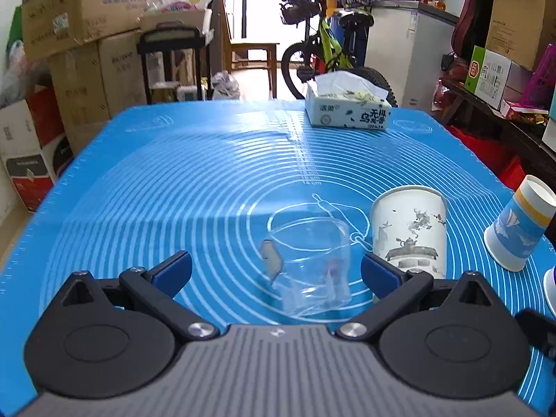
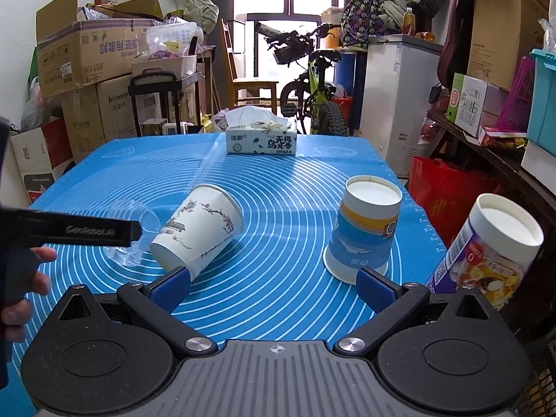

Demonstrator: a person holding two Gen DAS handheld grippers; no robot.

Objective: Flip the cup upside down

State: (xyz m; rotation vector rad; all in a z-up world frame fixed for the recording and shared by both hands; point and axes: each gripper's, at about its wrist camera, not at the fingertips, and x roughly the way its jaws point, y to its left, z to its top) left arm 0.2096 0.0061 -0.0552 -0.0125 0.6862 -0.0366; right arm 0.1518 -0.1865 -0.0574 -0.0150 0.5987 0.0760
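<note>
Between the open left hand-held gripper's (image 1: 276, 271) fingers stands a clear cup (image 1: 309, 264).

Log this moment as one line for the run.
left gripper open, facing clear cup | clear cup upright, not gripped | right gripper open, empty | blue cup upside down

The tissue box (image 2: 261, 140), at twelve o'clock on the blue mat (image 2: 278, 215), carries the brand 清柔, large characters 无极 above others that are hard to read, and a small line starting "100". The left gripper's arm (image 2: 91, 232), at nine o'clock, shows "GenRobot.AI". On the mat in the left wrist view, "14 cm" (image 1: 311, 182) is printed.
</note>
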